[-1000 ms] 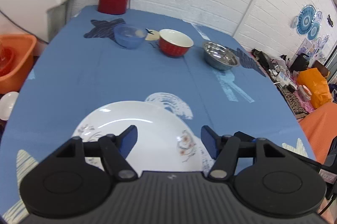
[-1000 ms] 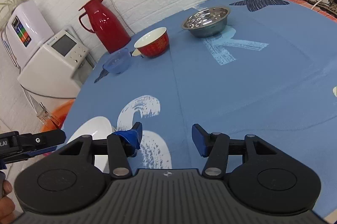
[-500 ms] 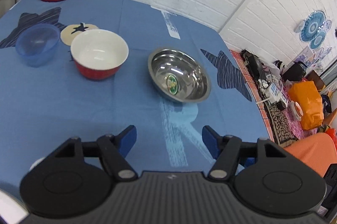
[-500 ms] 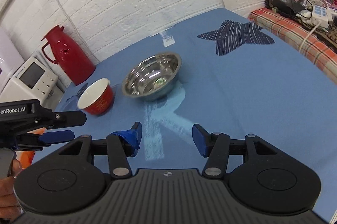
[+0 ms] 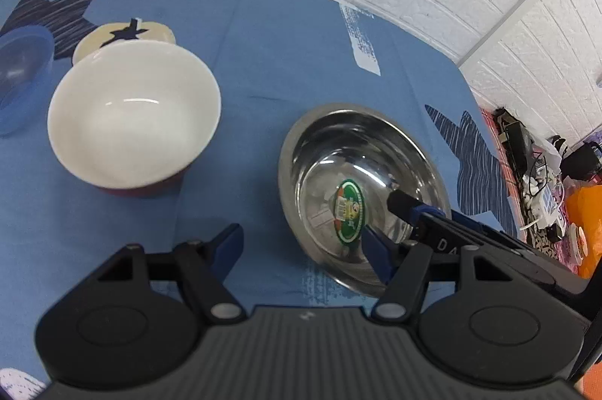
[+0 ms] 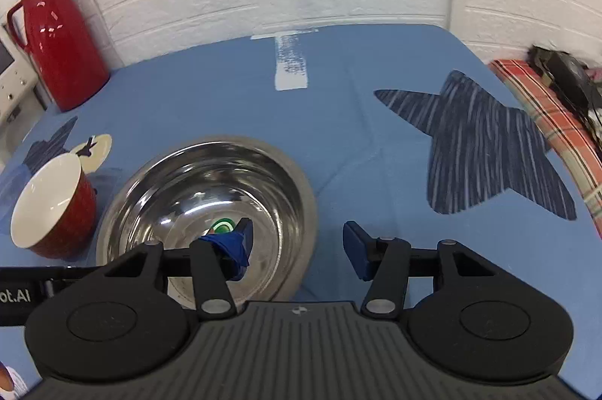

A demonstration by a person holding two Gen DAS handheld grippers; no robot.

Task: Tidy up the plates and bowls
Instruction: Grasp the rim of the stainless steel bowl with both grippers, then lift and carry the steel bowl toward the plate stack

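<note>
A steel bowl with a green sticker inside stands on the blue tablecloth. A red bowl with a white inside stands to its left, and a blue plastic bowl sits at the far left. My left gripper is open, low over the cloth at the steel bowl's near-left rim, holding nothing. My right gripper is open and straddles the right rim of the steel bowl, one finger inside and one outside. The red bowl shows at the left of that view.
A red thermos stands at the back left by the white brick wall, next to a white appliance. Beyond the table's right edge lie a plaid cloth, cables and an orange bag.
Both grippers moved forward across the table from the white plate to the bowls. The plate has left view. The right gripper now has a finger inside the steel bowl.
</note>
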